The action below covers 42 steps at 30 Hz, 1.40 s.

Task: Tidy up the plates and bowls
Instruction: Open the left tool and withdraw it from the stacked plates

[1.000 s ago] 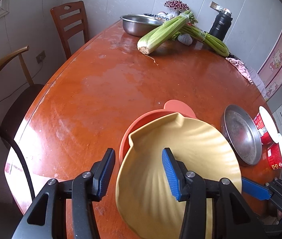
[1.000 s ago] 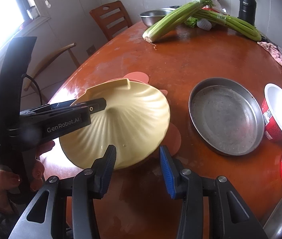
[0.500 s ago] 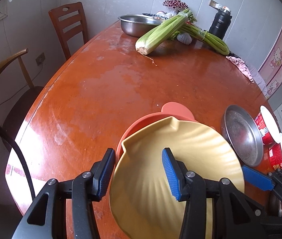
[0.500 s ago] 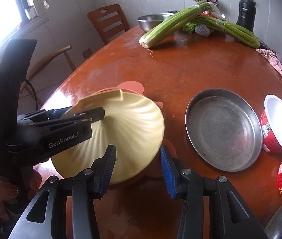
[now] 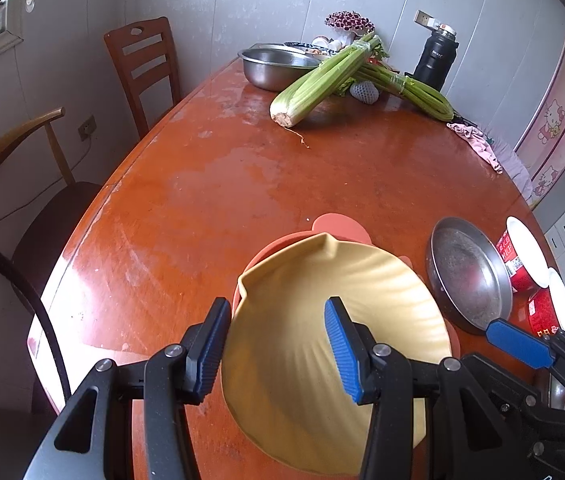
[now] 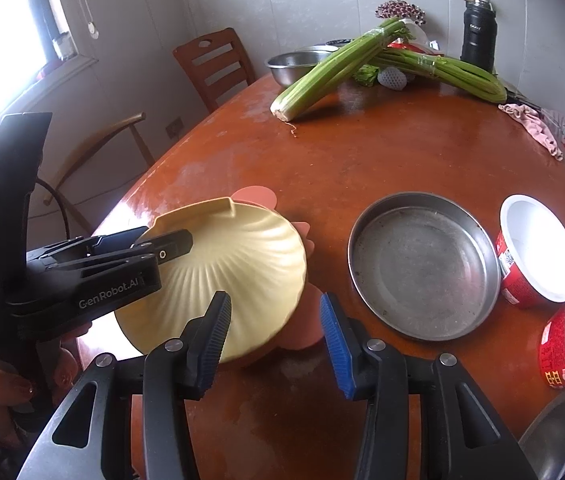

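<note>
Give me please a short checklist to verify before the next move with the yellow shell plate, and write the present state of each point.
1. Left gripper has its fingers on both sides of the yellow shell plate rim: ok, though whether they squeeze it: cannot tell.
2. Plate sits level on the orange plate below: not ok, it is tilted.
3. Right gripper is free and open: ok.
4. Right gripper is apart from the yellow plate: ok, it hovers beside its edge.
5. Steel pan is empty, if wanted for stacking: ok.
6. Red cups are apart from the plates: ok.
</note>
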Each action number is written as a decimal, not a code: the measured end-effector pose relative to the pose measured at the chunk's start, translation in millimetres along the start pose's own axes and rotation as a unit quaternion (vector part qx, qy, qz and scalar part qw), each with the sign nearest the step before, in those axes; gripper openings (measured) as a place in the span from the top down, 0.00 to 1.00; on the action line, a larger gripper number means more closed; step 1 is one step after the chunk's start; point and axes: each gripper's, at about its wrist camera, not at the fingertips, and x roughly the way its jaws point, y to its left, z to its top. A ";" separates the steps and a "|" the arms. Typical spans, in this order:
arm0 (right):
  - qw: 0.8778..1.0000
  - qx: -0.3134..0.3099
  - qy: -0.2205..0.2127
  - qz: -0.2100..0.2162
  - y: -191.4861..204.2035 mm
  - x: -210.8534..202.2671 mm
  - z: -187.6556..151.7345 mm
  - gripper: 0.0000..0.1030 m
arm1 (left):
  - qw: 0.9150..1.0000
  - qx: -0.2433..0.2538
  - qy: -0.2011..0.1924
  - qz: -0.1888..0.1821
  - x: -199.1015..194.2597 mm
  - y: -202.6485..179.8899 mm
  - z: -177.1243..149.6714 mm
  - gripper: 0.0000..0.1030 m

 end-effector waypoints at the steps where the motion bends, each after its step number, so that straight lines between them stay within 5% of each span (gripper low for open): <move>1: 1.000 0.002 -0.001 0.000 -1.1 -2.3 -0.9 0.53 | 1.000 0.001 -0.001 0.000 -2.0 -1.3 -0.7 0.53; 19: 0.999 0.029 -0.030 -0.001 -21.9 -38.0 -10.4 0.50 | 0.999 -0.002 -0.038 0.003 -33.2 -11.9 -1.4 0.44; 42: 0.991 0.096 -0.093 -0.014 -78.3 -105.0 -26.5 0.43 | 0.996 0.063 -0.067 -0.020 -71.4 -83.8 -0.7 0.37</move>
